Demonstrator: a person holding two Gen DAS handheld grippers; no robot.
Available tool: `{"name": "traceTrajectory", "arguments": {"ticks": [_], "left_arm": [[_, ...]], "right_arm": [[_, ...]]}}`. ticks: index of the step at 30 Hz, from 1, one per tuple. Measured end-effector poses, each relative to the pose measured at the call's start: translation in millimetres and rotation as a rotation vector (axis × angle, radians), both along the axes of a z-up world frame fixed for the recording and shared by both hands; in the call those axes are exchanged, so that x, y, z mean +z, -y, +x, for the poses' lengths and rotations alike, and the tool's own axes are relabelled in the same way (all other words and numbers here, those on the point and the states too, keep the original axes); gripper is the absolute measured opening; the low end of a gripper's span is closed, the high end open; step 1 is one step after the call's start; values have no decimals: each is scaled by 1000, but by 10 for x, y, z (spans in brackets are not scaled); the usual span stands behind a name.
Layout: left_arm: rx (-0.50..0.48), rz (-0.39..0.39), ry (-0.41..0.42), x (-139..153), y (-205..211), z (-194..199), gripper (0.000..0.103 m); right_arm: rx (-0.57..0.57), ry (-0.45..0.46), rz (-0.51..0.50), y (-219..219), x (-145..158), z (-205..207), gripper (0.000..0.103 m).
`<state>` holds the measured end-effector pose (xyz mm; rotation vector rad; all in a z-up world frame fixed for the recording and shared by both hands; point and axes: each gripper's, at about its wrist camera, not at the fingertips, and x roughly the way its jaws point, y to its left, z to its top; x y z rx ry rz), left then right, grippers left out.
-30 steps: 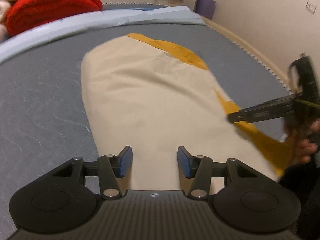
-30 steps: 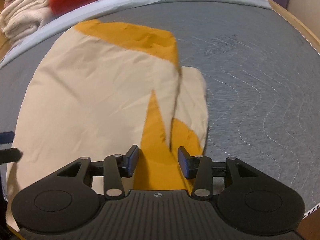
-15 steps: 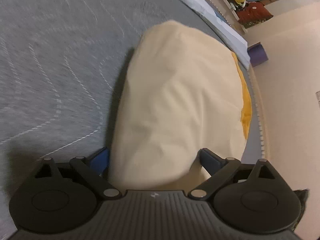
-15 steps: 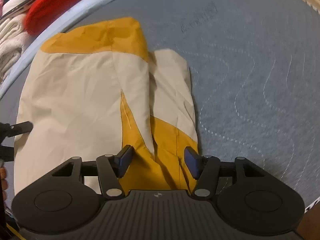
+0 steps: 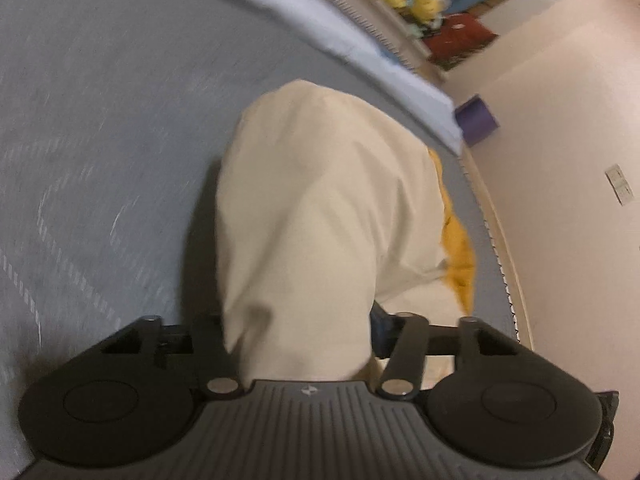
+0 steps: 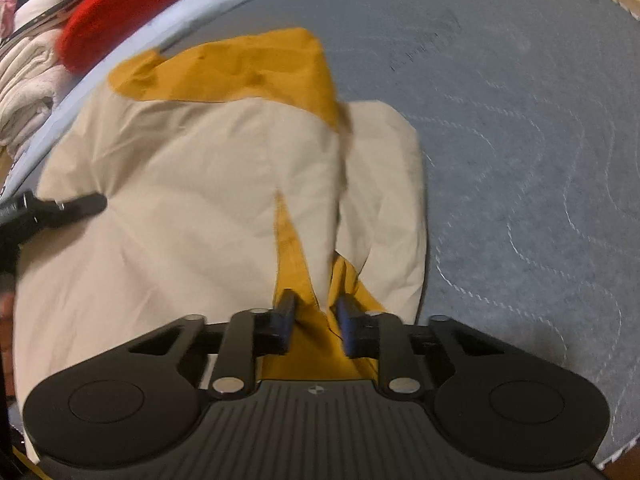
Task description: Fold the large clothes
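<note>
Closing right claw (image 6: 316,312), garment (image 6: 200,184) between jaws

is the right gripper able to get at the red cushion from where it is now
Probably not as things stand. The right gripper is low at the near edge of the garment, jaws closing around a fold of it. The red cushion lies at the bed's far side, beyond the whole garment, so it would have to let go first.
</note>
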<state>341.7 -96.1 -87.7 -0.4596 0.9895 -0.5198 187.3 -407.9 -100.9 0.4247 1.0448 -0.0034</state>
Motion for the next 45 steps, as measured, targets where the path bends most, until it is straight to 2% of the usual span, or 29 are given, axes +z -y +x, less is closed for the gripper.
{"name": "traceTrajectory", "arguments": {"ticks": [5,12,14,15,16,18,19,21,23,25,27,29,31,32,33,34,36,38,40,41,42,44,45], "left_arm": [[-17,0,96,314,-25,131,55],[111,-1,91,490,-762,623,57],[165,10,70,499,-989,774,72],[194,19,51,501,-1068,839,76],[230,20,15,468,-1195,899,79],[269,16,-62,372,-1376,963,79],[298,26,-66,371,-1455,962,78],[358,50,-11,532,-1622,921,78],[388,26,47,702,-1775,834,79],[328,3,52,789,-1783,741,79],[199,57,39,794,-1632,627,79],[90,179,48,698,-1504,356,78],[21,355,72,472,-1244,299,82],[12,432,96,383,-1168,264,83],[20,472,98,364,-1139,218,83],[35,476,88,437,-1127,173,79],[2,446,133,675,-1120,8,77],[-84,439,206,870,-1067,-203,78],[-181,473,161,763,-994,-314,78],[-210,542,115,610,-954,-332,84],[-218,600,91,500,-940,-360,84],[-208,584,67,548,-954,-438,82],[-221,565,88,642,-956,-511,82]], "right_arm": [[-48,76,23,-144,76,189,10],[10,282,57,-640,333,599,6],[49,348,65,-816,437,679,5],[73,361,45,-917,458,729,5],[87,354,24,-992,447,767,4],[101,310,-13,-1110,363,863,4],[105,282,-41,-1142,312,912,4],[102,228,-80,-1192,240,952,3],[74,194,-95,-1188,224,967,0],[39,179,-115,-1152,212,928,0],[23,188,-75,-1052,235,882,0],[29,232,-62,-1041,306,815,4],[60,280,-29,-1013,364,692,8],[85,287,8,-994,388,677,24],[117,287,43,-988,404,643,32],[141,286,55,-992,411,622,39],[213,258,44,-1042,406,551,39],[265,182,-12,-1072,284,536,38],[299,99,-71,-1123,163,514,39],[308,83,-84,-1135,144,505,39],[312,85,-96,-1138,156,492,39],[305,95,-92,-1152,217,474,39],[298,94,-84,-1137,227,470,40]]}}
